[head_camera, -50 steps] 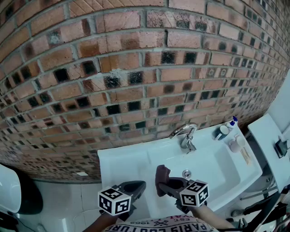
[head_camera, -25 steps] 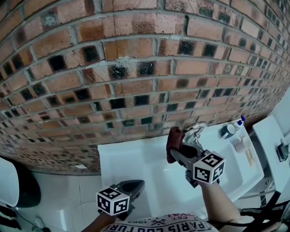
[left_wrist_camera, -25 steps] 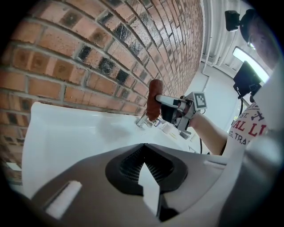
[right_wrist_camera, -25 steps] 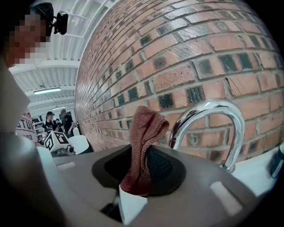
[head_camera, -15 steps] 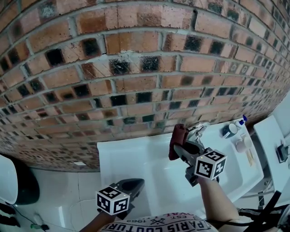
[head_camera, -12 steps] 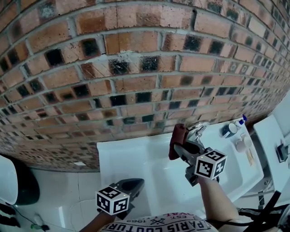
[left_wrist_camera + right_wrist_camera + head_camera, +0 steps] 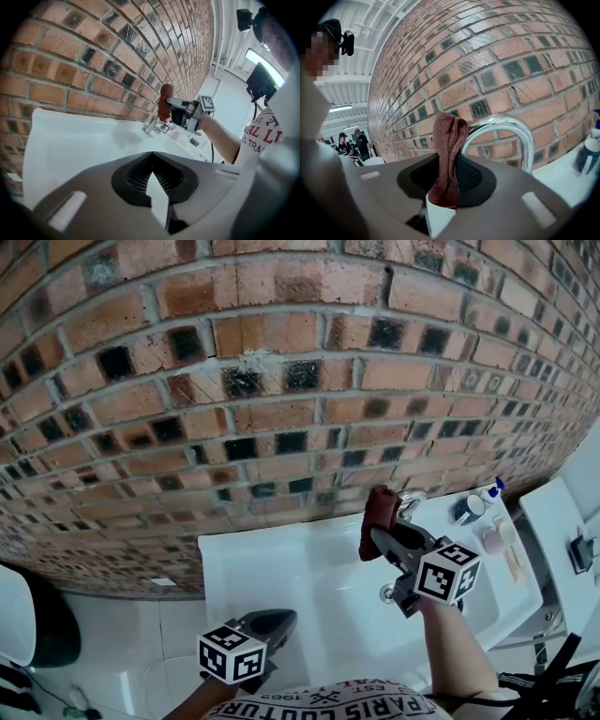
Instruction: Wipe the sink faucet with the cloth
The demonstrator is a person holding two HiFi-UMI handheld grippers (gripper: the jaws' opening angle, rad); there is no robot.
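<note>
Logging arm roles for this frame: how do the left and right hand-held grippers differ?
The right hand-held gripper is shut on the cloth; the left hand-held gripper is shut on nothing. The right is held up at the faucet; the left sits low near the sink's front edge, away from the faucet. Both carry a marker cube.

The sink (image 7: 281, 568) and brick wall (image 7: 281, 352) are seen steeply from above in the head view. The faucet (image 7: 506, 121) is viewed closely, wall-facing, in the right gripper view. It is shared, far off, with the left gripper view, which is aimed along the wall.
</note>
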